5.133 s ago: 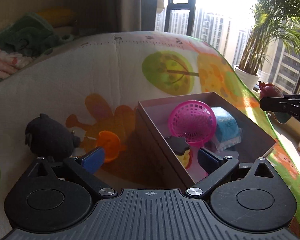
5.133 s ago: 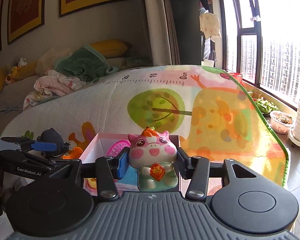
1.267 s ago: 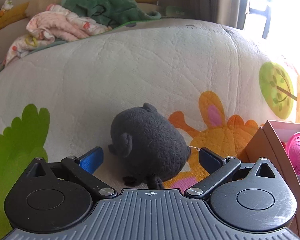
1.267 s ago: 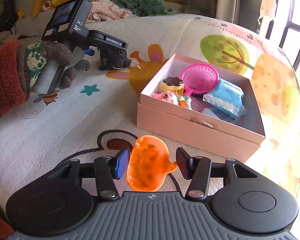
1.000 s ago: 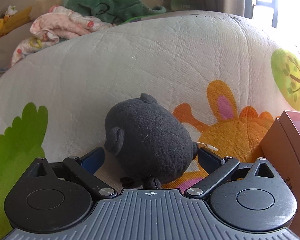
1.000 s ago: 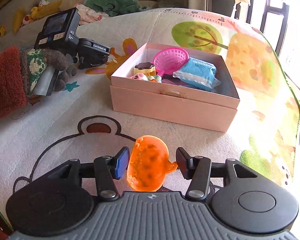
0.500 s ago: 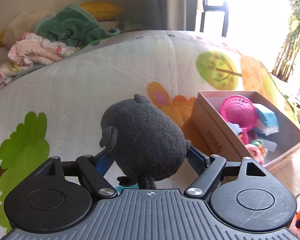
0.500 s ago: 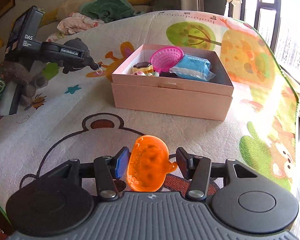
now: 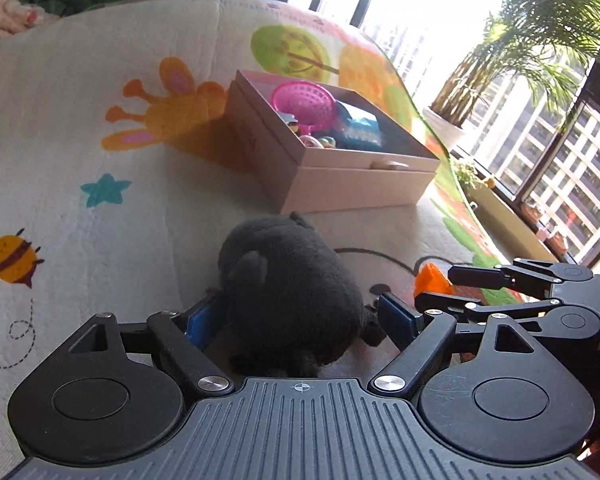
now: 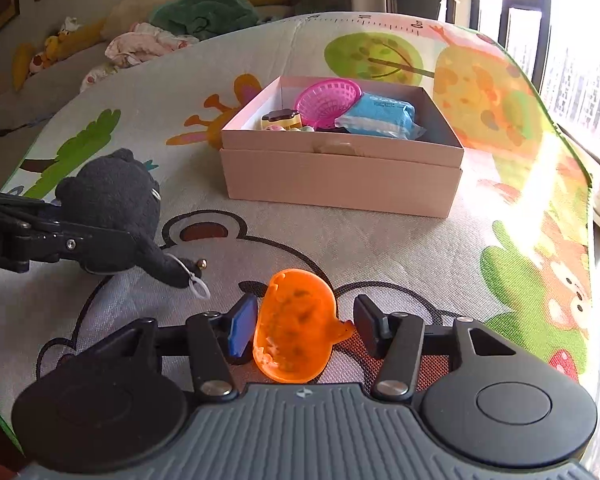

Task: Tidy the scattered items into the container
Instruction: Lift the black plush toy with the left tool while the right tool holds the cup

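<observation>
Since half a second ago: my left gripper (image 9: 300,316) has swung round with the black plush toy (image 9: 288,292); the pink box (image 9: 340,176), then off to my right, now lies ahead, and my right gripper (image 10: 306,322) shows at my right edge.
Left gripper: its jaws have just been opening a little. The plush sits between them, pressed to the left pad (image 9: 200,318); the right pad (image 9: 396,316) stands just clear of its body. I cannot tell if it is gripped.
Plush toy: upright between my left fingers, ear toward me, its long axis running away from me toward the box. From my right gripper it hangs well to the left, one limb pointing down-right.
Right gripper: jaws have just been opening, about halfway. The orange scoop (image 10: 296,324) sits between them, touching the left pad, a gap at the right pad.
Orange scoop: hollow side up, long axis toward me, small stub pointing right.
Box: ahead of both grippers on the play mat (image 10: 380,248), open, holding a pink basket (image 10: 328,100) and blue packet (image 10: 380,118).
</observation>
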A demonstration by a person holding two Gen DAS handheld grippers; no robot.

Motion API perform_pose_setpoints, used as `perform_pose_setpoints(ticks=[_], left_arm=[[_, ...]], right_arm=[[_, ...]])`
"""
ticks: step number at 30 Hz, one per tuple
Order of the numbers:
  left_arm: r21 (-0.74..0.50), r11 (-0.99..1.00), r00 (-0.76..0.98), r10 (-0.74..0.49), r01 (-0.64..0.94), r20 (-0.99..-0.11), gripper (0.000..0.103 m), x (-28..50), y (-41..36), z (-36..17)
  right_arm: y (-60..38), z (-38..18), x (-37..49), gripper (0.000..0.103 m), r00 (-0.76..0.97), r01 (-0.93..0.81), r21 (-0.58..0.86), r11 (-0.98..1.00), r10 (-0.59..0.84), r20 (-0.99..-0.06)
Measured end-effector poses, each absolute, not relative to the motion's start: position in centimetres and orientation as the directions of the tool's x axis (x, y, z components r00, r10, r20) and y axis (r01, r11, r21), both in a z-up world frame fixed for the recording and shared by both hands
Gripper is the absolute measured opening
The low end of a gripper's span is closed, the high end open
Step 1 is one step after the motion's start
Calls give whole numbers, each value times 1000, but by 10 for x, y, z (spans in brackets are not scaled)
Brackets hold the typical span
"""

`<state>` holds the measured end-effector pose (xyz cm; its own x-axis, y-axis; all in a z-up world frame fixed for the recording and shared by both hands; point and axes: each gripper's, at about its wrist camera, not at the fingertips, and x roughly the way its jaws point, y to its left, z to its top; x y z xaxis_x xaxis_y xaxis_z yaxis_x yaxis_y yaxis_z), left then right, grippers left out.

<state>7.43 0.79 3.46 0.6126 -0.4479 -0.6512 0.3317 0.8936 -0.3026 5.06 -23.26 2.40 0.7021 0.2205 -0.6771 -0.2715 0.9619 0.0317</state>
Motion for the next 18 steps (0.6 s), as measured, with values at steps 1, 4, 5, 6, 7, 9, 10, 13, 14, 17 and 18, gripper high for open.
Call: perform_pose_setpoints(ticks=[1,4,5,6,7,9,10,13,14,17,18], left_arm=[[-302,895,614,-446,330,-651,93,72,11,34],[-282,910,642,-414,304,-646,96,63,23,34],[-288,912,646,-410,292,-644,97,61,29,34],[-294,914,650,-406,281,-642,98,60,34,33],[-295,916,657,-400,270,-640,99,58,39,34],[-287,925,675,-378,249,-633,100,54,49,36],[-279,932,690,-360,233,-628,100,53,56,38],[-268,946,726,-313,182,-613,101,51,75,44],[-258,953,738,-288,159,-610,101,51,81,47],[-214,972,758,-209,94,-618,100,54,97,48],[-206,975,760,-193,79,-621,100,54,101,48]], right_arm=[[-233,25,49,62,706,-271,28,962,218,-674],[-236,32,45,65,717,-276,35,961,230,-658],[-236,35,44,65,721,-276,44,960,237,-651],[-236,37,44,65,724,-275,52,960,243,-646],[-235,41,45,65,727,-278,59,959,250,-639],[-229,46,46,65,734,-290,67,955,267,-625],[-225,49,47,65,737,-299,67,952,275,-618],[-210,53,50,65,739,-329,62,942,297,-604],[-202,55,50,65,737,-344,60,937,309,-601],[-183,56,53,65,731,-383,42,923,331,-597],[-178,56,54,65,729,-392,35,919,333,-598]])
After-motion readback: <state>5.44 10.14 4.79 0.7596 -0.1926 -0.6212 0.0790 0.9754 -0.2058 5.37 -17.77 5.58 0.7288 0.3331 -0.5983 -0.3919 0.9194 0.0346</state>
